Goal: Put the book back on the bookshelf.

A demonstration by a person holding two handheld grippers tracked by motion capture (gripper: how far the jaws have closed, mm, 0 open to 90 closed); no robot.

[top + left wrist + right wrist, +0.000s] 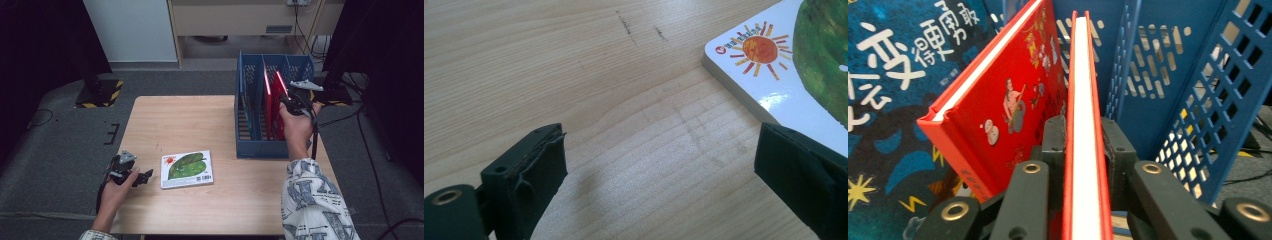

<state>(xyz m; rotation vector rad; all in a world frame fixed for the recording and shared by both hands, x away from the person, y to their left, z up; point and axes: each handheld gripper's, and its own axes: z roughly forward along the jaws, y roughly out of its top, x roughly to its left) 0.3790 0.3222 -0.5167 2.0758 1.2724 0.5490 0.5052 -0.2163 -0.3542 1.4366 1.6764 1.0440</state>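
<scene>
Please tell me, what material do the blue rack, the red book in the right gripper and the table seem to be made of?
Blue rack: likely moulded plastic, matt, with a perforated grid in its walls. Red book: glossy hard covers around a white paper block, probably board. Table: pale wood or wood-look laminate, with visible grain and faint scratches.

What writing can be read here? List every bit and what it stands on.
"变" and "勇", seemingly: large white Chinese title characters on the blue book; the other characters are tilted and cut off, so not surely readable.
Small orange print by the sun on the picture book: too blurred to read.
Leaning red book: drawings on its cover, no legible words.
</scene>
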